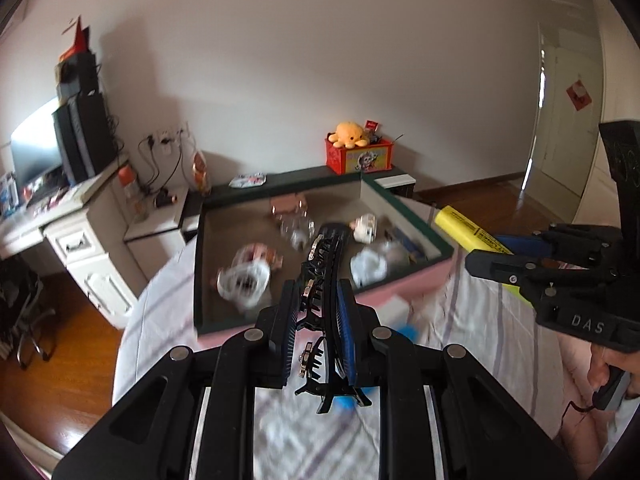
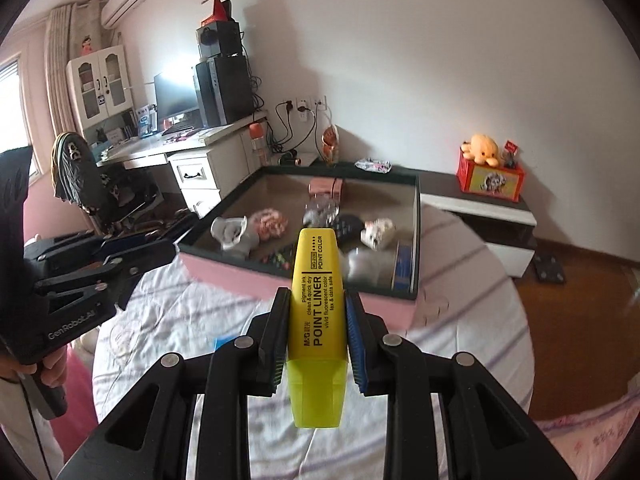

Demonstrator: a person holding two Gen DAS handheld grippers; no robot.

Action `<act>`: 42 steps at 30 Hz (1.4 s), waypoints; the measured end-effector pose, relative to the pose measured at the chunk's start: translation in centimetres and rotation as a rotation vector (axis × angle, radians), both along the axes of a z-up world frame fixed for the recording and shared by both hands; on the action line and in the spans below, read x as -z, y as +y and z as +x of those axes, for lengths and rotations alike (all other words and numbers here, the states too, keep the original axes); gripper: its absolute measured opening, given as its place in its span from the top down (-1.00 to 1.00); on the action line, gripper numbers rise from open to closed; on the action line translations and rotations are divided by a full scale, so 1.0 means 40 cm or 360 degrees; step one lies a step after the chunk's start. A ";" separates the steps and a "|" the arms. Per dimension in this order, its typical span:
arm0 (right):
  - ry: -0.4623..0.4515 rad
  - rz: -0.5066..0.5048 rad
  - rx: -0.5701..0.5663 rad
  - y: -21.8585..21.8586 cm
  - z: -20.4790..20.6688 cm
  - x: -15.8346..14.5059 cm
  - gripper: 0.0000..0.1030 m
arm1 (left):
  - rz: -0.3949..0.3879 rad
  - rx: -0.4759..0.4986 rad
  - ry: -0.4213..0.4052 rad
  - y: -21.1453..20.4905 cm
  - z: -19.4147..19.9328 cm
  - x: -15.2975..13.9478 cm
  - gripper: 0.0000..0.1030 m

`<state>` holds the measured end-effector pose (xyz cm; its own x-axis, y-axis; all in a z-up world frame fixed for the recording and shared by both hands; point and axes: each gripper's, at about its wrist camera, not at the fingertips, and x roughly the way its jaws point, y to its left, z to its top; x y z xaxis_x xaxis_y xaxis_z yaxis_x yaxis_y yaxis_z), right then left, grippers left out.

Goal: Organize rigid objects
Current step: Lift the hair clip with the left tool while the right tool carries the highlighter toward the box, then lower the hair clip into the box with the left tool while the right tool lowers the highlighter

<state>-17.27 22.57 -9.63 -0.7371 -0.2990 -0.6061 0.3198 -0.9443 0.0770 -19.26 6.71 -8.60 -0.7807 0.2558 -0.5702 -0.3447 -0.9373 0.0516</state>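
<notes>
My left gripper (image 1: pixel 318 292) is shut on a black toothed hair clip (image 1: pixel 324 280), which stands up between its pads above the striped bedspread. The right gripper (image 2: pixel 318 300) is shut on a yellow highlighter (image 2: pixel 318 308) marked POINT LINER, cap end pointing away. In the left wrist view the highlighter (image 1: pixel 466 230) shows at the right, sticking out of the right gripper (image 1: pixel 492 254). Ahead of both lies a shallow open box (image 1: pixel 404 208) with a dark rim and pink sides (image 2: pixel 416 240), with several small items inside, some blurred.
The box rests on a round bed with a white striped cover (image 2: pixel 180 312). A white desk (image 2: pixel 200 156) with monitor and computer tower stands at the left. A red tin with a yellow plush toy (image 2: pixel 490 172) sits on a low cabinet. A blue object (image 2: pixel 224 342) lies on the bedspread.
</notes>
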 end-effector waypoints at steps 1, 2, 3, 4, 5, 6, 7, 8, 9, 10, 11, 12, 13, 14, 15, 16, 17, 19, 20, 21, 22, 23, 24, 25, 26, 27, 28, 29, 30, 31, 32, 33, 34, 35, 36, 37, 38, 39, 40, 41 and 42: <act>0.0008 0.0006 -0.0002 -0.001 -0.010 -0.005 0.48 | -0.0010 0.0016 -0.0002 0.009 -0.022 -0.006 0.63; 0.0014 0.0018 -0.0006 -0.002 -0.031 -0.012 0.48 | -0.0014 0.0023 -0.0002 0.017 -0.038 -0.008 0.63; 0.0013 0.0023 -0.0010 -0.002 -0.047 -0.016 0.48 | -0.0023 0.0029 -0.0007 0.025 -0.065 -0.012 0.63; 0.0014 0.0027 -0.0011 -0.002 -0.064 -0.018 0.48 | -0.0030 0.0033 -0.0013 0.032 -0.087 -0.012 0.63; 0.0011 0.0036 -0.0008 -0.001 -0.085 -0.019 0.48 | -0.0038 0.0040 -0.0024 0.040 -0.113 -0.011 0.63; 0.0001 0.0050 -0.0007 -0.003 -0.108 -0.017 0.48 | -0.0045 0.0045 -0.0033 0.048 -0.133 -0.009 0.63; -0.0006 0.0057 -0.0005 -0.003 -0.128 -0.015 0.48 | -0.0056 0.0046 -0.0043 0.056 -0.159 -0.006 0.63; -0.0020 0.0058 -0.0002 -0.002 -0.153 -0.010 0.48 | -0.0067 0.0049 -0.0051 0.062 -0.176 -0.003 0.63; -0.0040 0.0063 -0.0001 -0.001 -0.178 -0.004 0.48 | -0.0080 0.0051 -0.0063 0.070 -0.203 0.002 0.63; -0.0049 0.0074 0.0003 -0.003 -0.198 0.002 0.48 | -0.0085 0.0052 -0.0077 0.075 -0.228 0.008 0.63; -0.0062 0.0087 0.0004 -0.005 -0.220 0.008 0.48 | -0.0089 0.0054 -0.0089 0.078 -0.243 0.013 0.63; -0.0076 0.0100 0.0000 -0.008 -0.242 0.017 0.48 | -0.0102 0.0045 -0.0110 0.081 -0.270 0.024 0.63; -0.0090 0.0108 -0.0002 -0.010 -0.260 0.023 0.48 | -0.0116 0.0038 -0.0123 0.084 -0.287 0.034 0.63; -0.0107 0.0119 -0.0001 -0.013 -0.285 0.034 0.48 | -0.0134 0.0023 -0.0144 0.085 -0.312 0.048 0.63; -0.0126 0.0128 -0.0005 -0.016 -0.304 0.043 0.48 | -0.0145 0.0014 -0.0157 0.087 -0.323 0.058 0.63; -0.0141 0.0135 -0.0009 -0.017 -0.318 0.050 0.48 | -0.0156 0.0011 -0.0171 0.088 -0.335 0.070 0.63; -0.0160 0.0143 -0.0012 -0.021 -0.339 0.062 0.48 | -0.0158 0.0009 -0.0183 0.088 -0.345 0.081 0.63; -0.0196 0.0157 -0.0024 -0.032 -0.362 0.084 0.48 | -0.0162 -0.0001 -0.0212 0.087 -0.366 0.101 0.63; -0.0211 0.0168 -0.0031 -0.039 -0.374 0.096 0.48 | -0.0173 -0.0016 -0.0221 0.086 -0.374 0.111 0.63; -0.0231 0.0179 -0.0040 -0.047 -0.384 0.107 0.48 | -0.0184 -0.0030 -0.0233 0.085 -0.382 0.122 0.63; -0.0242 0.0187 -0.0045 -0.050 -0.391 0.114 0.48 | -0.0192 -0.0041 -0.0240 0.084 -0.385 0.129 0.63; -0.0253 0.0202 -0.0050 -0.056 -0.400 0.124 0.48 | -0.0195 -0.0050 -0.0244 0.082 -0.390 0.135 0.63; -0.0263 0.0218 -0.0049 -0.063 -0.408 0.132 0.48 | -0.0190 -0.0053 -0.0251 0.081 -0.395 0.141 0.63; -0.0270 0.0229 -0.0049 -0.066 -0.414 0.137 0.48 | -0.0185 -0.0056 -0.0259 0.079 -0.399 0.147 0.63; -0.0277 0.0230 -0.0052 -0.070 -0.421 0.142 0.48 | -0.0185 -0.0060 -0.0263 0.077 -0.403 0.153 0.63; -0.0276 0.0231 -0.0052 -0.071 -0.423 0.144 0.47 | -0.0189 -0.0068 -0.0270 0.076 -0.406 0.159 0.63; -0.0277 0.0237 -0.0052 -0.072 -0.424 0.147 0.47 | -0.0194 -0.0072 -0.0278 0.076 -0.408 0.165 0.63; -0.0277 0.0243 -0.0053 -0.075 -0.426 0.149 0.47 | -0.0193 -0.0072 -0.0286 0.075 -0.412 0.170 0.62; -0.0278 0.0243 -0.0054 -0.077 -0.428 0.151 0.47 | -0.0192 -0.0073 -0.0293 0.075 -0.413 0.174 0.62; -0.0283 0.0242 -0.0056 -0.078 -0.430 0.153 0.47 | -0.0196 -0.0072 -0.0298 0.075 -0.413 0.178 0.62; -0.0286 0.0237 -0.0052 -0.079 -0.433 0.155 0.47 | -0.0200 -0.0073 -0.0300 0.074 -0.413 0.181 0.61; -0.0284 0.0232 -0.0049 -0.079 -0.433 0.157 0.47 | -0.0205 -0.0079 -0.0301 0.072 -0.414 0.183 0.61; -0.0287 0.0227 -0.0049 -0.079 -0.434 0.158 0.47 | -0.0212 -0.0083 -0.0303 0.071 -0.413 0.183 0.61; -0.0294 0.0220 -0.0045 -0.080 -0.433 0.162 0.47 | -0.0212 -0.0087 -0.0299 0.069 -0.413 0.182 0.61; -0.0290 0.0220 -0.0038 -0.080 -0.431 0.162 0.46 | -0.0207 -0.0093 -0.0294 0.066 -0.410 0.179 0.61; -0.0286 0.0219 -0.0033 -0.081 -0.429 0.161 0.46 | -0.0198 -0.0091 -0.0295 0.064 -0.407 0.176 0.61; -0.0286 0.0210 -0.0034 -0.081 -0.425 0.158 0.46 | -0.0185 -0.0091 -0.0291 0.060 -0.402 0.173 0.60; -0.0282 0.0200 -0.0036 -0.082 -0.421 0.155 0.44 | -0.0178 -0.0097 -0.0280 0.057 -0.398 0.168 0.58; -0.0271 0.0198 -0.0034 -0.085 -0.415 0.150 0.35 | -0.0176 -0.0103 -0.0270 0.055 -0.391 0.165 0.47; -0.0258 0.0208 -0.0020 -0.087 -0.408 0.145 0.25 | -0.0176 -0.0111 -0.0259 0.052 -0.384 0.161 0.37; -0.0246 0.0217 -0.0006 -0.089 -0.399 0.138 0.15 | -0.0170 -0.0123 -0.0250 0.047 -0.374 0.156 0.31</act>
